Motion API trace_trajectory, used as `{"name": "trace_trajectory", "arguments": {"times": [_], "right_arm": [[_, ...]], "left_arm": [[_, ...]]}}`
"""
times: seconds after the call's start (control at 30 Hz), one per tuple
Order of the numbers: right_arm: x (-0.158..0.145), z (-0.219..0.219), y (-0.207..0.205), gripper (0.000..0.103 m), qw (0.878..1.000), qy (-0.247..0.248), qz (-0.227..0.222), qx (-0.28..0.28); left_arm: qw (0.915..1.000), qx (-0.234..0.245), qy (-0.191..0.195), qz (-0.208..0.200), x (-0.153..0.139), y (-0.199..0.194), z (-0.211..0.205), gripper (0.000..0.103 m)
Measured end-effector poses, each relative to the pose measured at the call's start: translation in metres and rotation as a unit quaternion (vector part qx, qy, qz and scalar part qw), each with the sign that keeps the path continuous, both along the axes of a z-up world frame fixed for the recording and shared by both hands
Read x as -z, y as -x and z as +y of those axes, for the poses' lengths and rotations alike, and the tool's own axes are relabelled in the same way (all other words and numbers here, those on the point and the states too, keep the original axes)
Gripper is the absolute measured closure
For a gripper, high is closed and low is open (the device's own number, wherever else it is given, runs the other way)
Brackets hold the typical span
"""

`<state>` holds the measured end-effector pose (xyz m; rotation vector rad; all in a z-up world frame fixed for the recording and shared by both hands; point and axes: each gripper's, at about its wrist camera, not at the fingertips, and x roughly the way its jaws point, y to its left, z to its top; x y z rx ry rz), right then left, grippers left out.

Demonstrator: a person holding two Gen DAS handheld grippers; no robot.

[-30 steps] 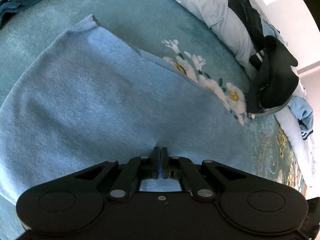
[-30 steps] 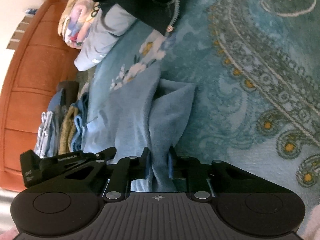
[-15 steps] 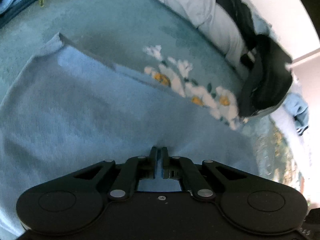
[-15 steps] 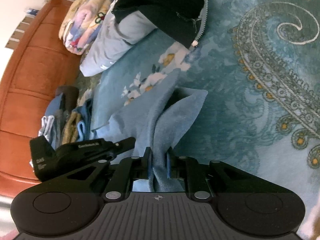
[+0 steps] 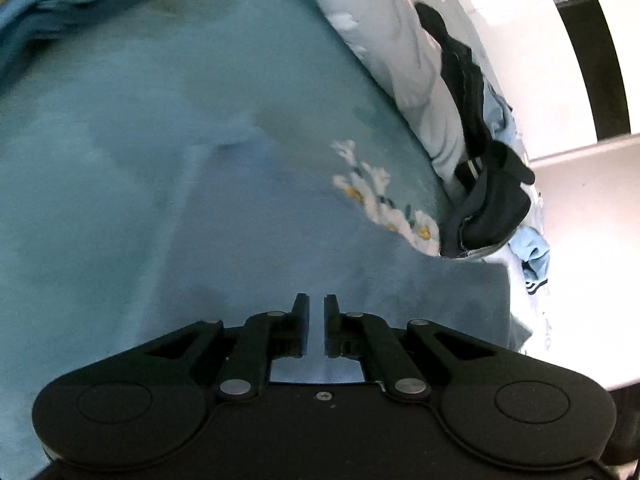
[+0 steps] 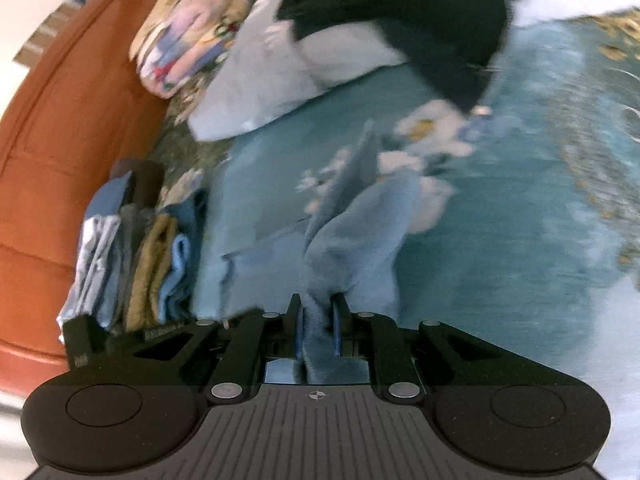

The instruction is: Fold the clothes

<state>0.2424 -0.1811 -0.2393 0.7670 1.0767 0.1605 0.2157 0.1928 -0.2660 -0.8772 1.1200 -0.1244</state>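
Observation:
A light blue fleece garment (image 5: 248, 248) hangs lifted over the teal patterned bedspread (image 5: 120, 92). My left gripper (image 5: 316, 312) is shut on its edge, the fabric thin between the jaws. My right gripper (image 6: 318, 312) is shut on a bunched part of the same garment (image 6: 360, 236), which rises in folds ahead of the fingers. The left gripper's black body (image 6: 104, 344) shows at the lower left of the right wrist view. Both views are blurred by motion.
A stack of folded clothes (image 6: 132, 264) lies by the orange headboard (image 6: 52, 128). A grey pillow (image 6: 276, 92), a black jacket (image 6: 420, 24) and a floral quilt (image 6: 192, 36) lie at the far side. The black jacket also shows in the left wrist view (image 5: 492, 208).
Both grippers have lifted the blue garment higher off the bedspread and swung it; the views have tilted toward the pillows and headboard. The grips are unchanged.

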Motion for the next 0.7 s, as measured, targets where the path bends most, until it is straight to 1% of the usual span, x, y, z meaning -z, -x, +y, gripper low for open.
{"name": "trace_trajectory", "arguments": {"times": [0.07, 0.2, 0.27, 0.4, 0.43, 0.47, 0.5, 0.53, 0.57, 0.67, 0.7], "right_arm": [[-0.002, 0.025, -0.014, 0.092, 1.0, 0.002, 0.002, -0.022], [0.0, 0.078, -0.043, 0.091, 0.998, 0.002, 0.012, -0.069], [0.011, 0.104, -0.058, 0.091, 0.996, -0.002, 0.023, -0.091], [0.041, 0.151, -0.077, 0.091, 0.991, 0.015, 0.064, -0.118], [0.044, 0.159, -0.078, 0.09, 0.989, 0.026, 0.068, -0.125], [0.046, 0.166, -0.08, 0.088, 0.988, 0.037, 0.073, -0.132], [0.049, 0.174, -0.081, 0.083, 0.986, 0.049, 0.077, -0.139], [0.048, 0.177, -0.079, 0.081, 0.986, 0.048, 0.072, -0.14], [0.045, 0.177, -0.078, 0.079, 0.987, 0.037, 0.066, -0.143], [0.032, 0.175, -0.073, 0.079, 0.988, 0.003, 0.044, -0.151], [0.027, 0.173, -0.072, 0.079, 0.988, -0.001, 0.036, -0.151]], "left_arm": [[0.9999, -0.009, 0.006, 0.003, -0.003, 0.016, 0.017, 0.101], [0.9989, -0.032, 0.031, 0.011, -0.005, 0.042, 0.047, 0.095], [0.9977, -0.046, 0.048, 0.013, -0.003, 0.053, 0.059, 0.094], [0.9975, -0.049, 0.047, 0.018, 0.0, 0.064, 0.071, 0.094], [0.9976, -0.048, 0.048, 0.016, 0.0, 0.067, 0.074, 0.093], [0.9976, -0.048, 0.048, 0.015, 0.001, 0.069, 0.076, 0.09], [0.9975, -0.049, 0.049, 0.014, 0.001, 0.071, 0.078, 0.089], [0.9973, -0.051, 0.051, 0.015, 0.002, 0.072, 0.079, 0.089], [0.997, -0.054, 0.053, 0.016, 0.003, 0.074, 0.081, 0.089], [0.9959, -0.066, 0.06, 0.018, 0.003, 0.079, 0.084, 0.089], [0.9954, -0.07, 0.064, 0.015, 0.001, 0.08, 0.085, 0.089]]}}
